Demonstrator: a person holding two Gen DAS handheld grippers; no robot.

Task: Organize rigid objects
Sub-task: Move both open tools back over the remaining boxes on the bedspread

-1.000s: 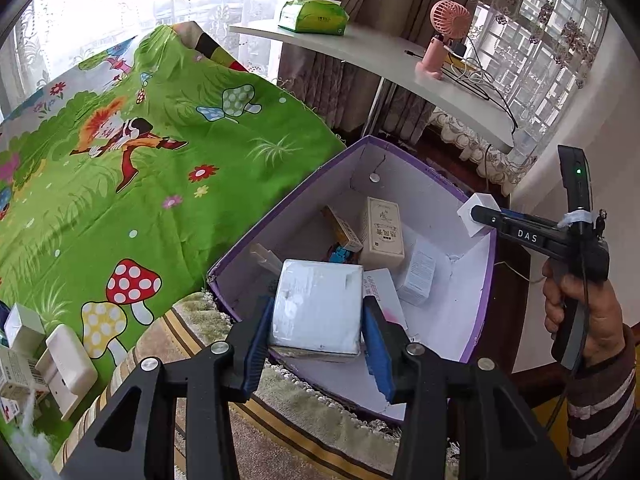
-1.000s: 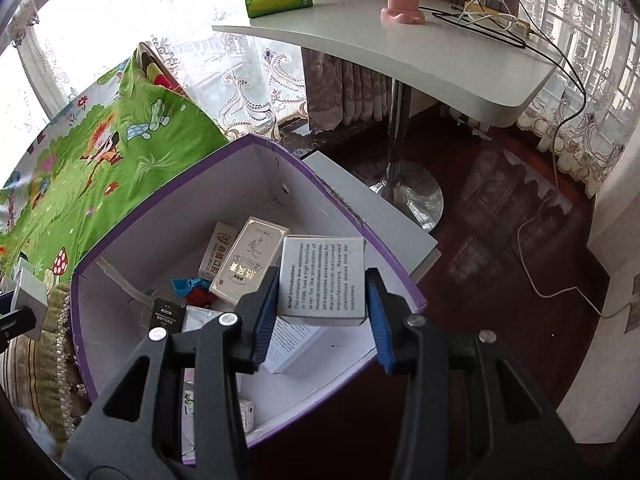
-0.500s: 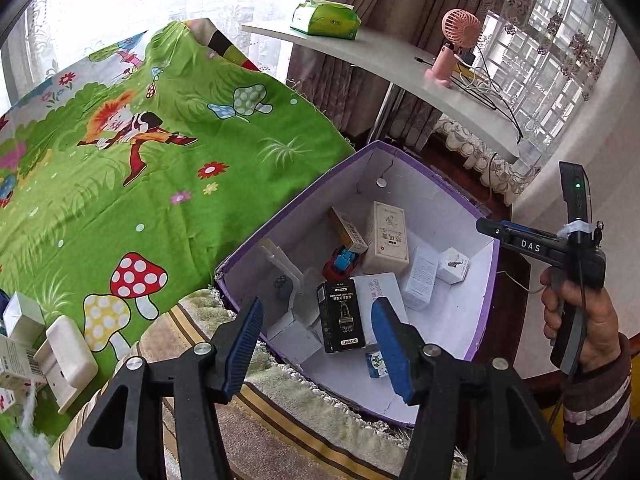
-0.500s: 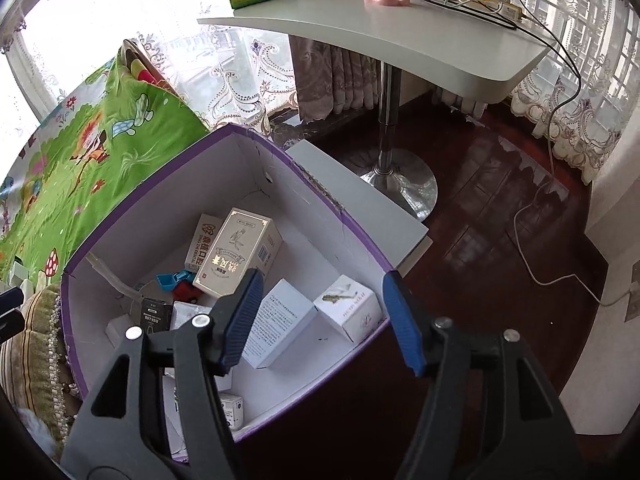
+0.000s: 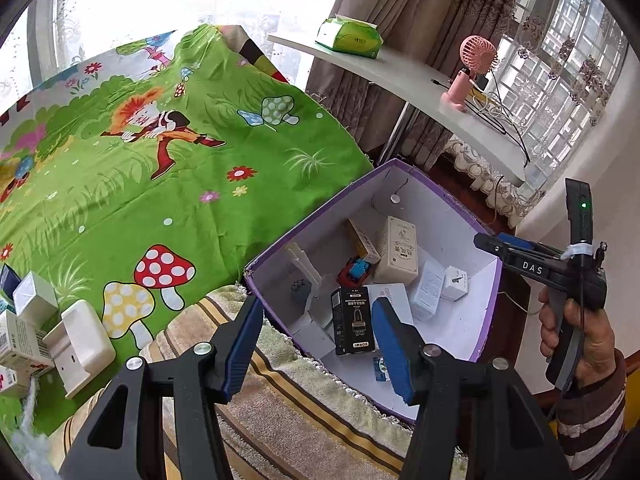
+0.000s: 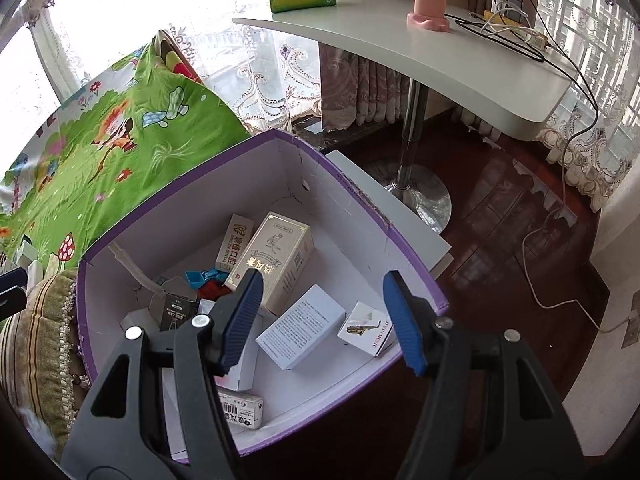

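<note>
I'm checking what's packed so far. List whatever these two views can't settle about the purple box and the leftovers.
- Purple box, right wrist view: the right gripper covers the near-left floor.
- Black box, right wrist view: label too small.
- White boxes on the green sheet, left wrist view: cut off by the edge, count unclear.

Small print on the black box (image 5: 354, 320) too fine to read. White cartons (image 5: 24, 332) at the left edge cut off mid-label (barcode only). Barcoded box (image 6: 242, 409) half hidden behind a black gripper arm.
</note>
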